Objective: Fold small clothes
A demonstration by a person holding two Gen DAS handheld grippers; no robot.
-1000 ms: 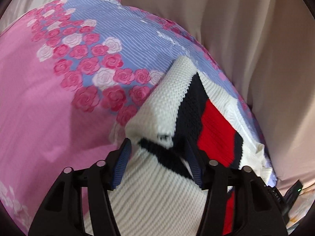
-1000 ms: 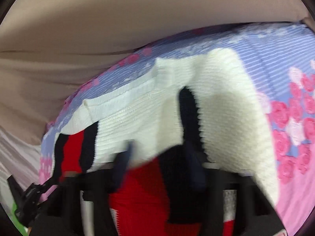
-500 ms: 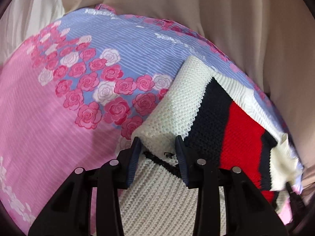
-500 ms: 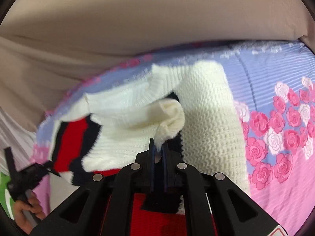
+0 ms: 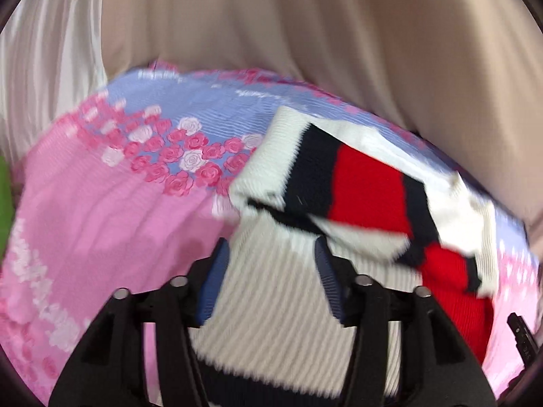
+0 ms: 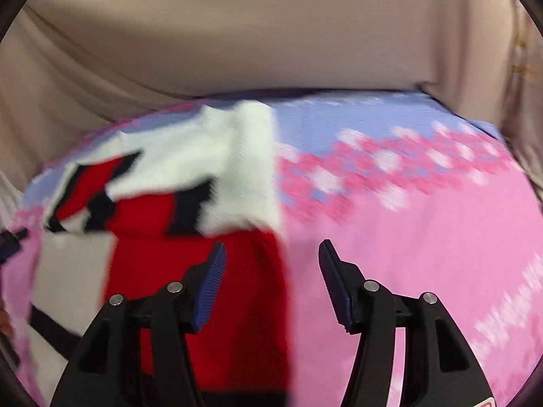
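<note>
1. Left wrist view: my left claw (image 5: 271,261) has its jaws spread wide, and the ribbed white part of the knit sweater (image 5: 342,183) fills the gap between them. The picture is blurred, so I cannot tell whether the blue pads (image 5: 212,281) touch the knit, but the gap looks too broad for a pinch. The sweater, white with navy and red blocks, lies on the floral bedsheet (image 5: 101,203), partly folded over itself: a white, navy and red panel crosses over the ribbed part just ahead of my fingertips. It sits toward the right half of the sheet, close to the beige curtain (image 5: 305,34) that hangs behind the bed. At the lower right edge a small black piece of my other tool (image 5: 521,335) shows.

2. Right wrist view: my right claw (image 6: 273,257) is also wide apart and holds nothing. My left finger pad (image 6: 210,285) hovers over the red part of the sweater (image 6: 203,176); my right one stands over bare pink bedsheet (image 6: 424,220). The sweater's right edge runs through the gap between them. The garment takes up the left half of this view, its white part farthest from me, near the beige curtain (image 6: 271,34). The whole picture is smeared, so finer folds are unreadable.
</note>
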